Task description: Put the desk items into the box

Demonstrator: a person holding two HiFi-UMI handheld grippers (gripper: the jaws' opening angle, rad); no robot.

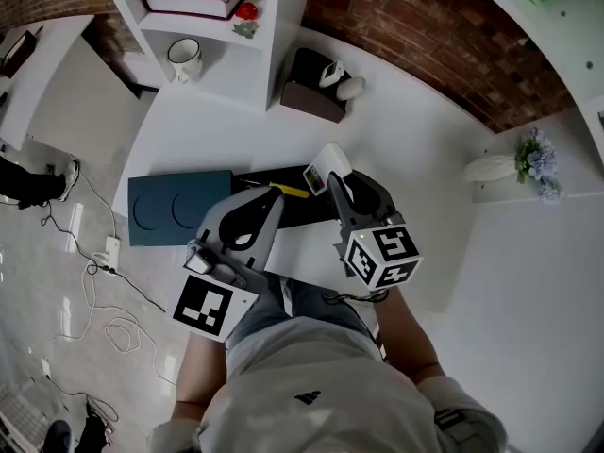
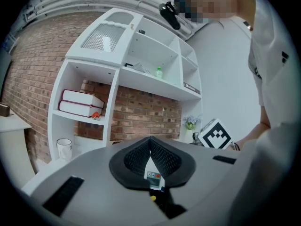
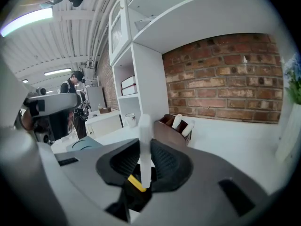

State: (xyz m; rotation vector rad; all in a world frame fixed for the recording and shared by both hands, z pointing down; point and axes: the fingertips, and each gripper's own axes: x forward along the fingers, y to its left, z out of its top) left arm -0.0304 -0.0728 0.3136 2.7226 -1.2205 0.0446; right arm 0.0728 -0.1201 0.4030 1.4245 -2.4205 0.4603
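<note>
The right gripper [image 1: 335, 182] pinches a thin white slab [image 1: 331, 159] between its jaws. In the right gripper view the slab [image 3: 145, 145] stands upright and edge-on, with a ribbed pad pressed against each side. In the head view the slab sits over the right end of the open black box [image 1: 307, 208], which lies on the white desk [image 1: 415, 149]. A yellow stick [image 1: 291, 191] lies inside the box, and the right gripper view shows it below the slab. The left gripper [image 1: 272, 198] hovers over the middle of the box with its jaws pressed together at the tips. The left gripper view confirms this. In the slit beneath the tips it shows a small white gadget [image 2: 153, 174] with a grey panel, but whether the pads touch the gadget cannot be told. A dark blue panel [image 1: 179, 208] lies flat against the left side of the box. A brown holder [image 1: 311, 91] stands farther back on the desk, near the brick wall, and a white mug [image 1: 184, 58] rests on the shelf unit beside it.
</note>
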